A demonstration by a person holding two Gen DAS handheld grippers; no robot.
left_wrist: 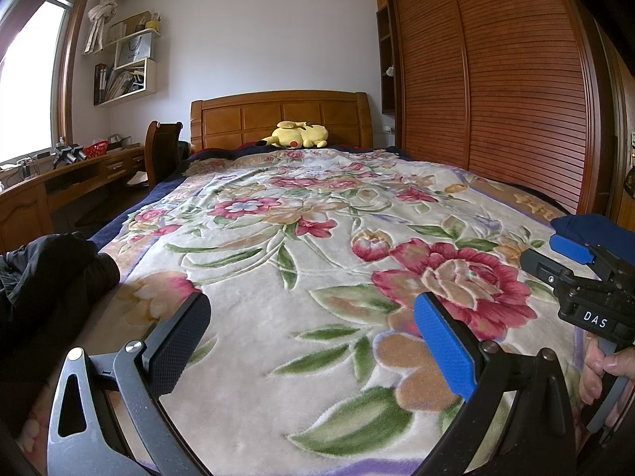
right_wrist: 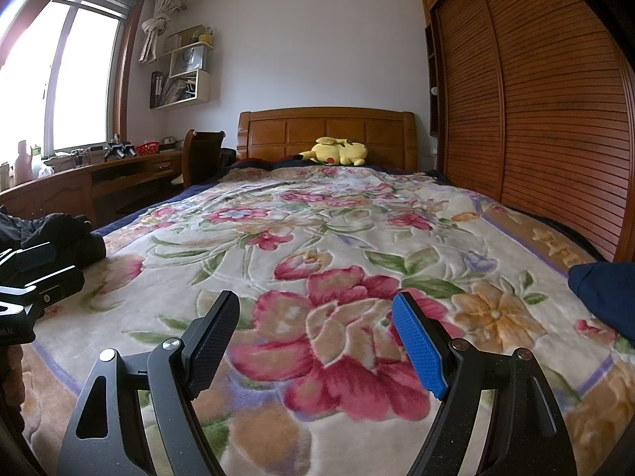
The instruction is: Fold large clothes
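Left wrist view, floral blanket [left_wrist: 278, 277] across the bed, plush [left_wrist: 295, 135] by the headboard [left_wrist: 278, 113], louvred wardrobe [left_wrist: 496, 79] at right, black garment [left_wrist: 43, 273] bunched at left edge, navy garment [right_wrist: 603, 293] at right edge, left claw [left_wrist: 313, 341] and right claw [right_wrist: 313, 341] both wide open, empty.

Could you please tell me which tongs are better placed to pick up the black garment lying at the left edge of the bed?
Left, probably. The black garment lies just beside the open left tongs, while the right tongs, also open and empty, sit nearer the navy garment.
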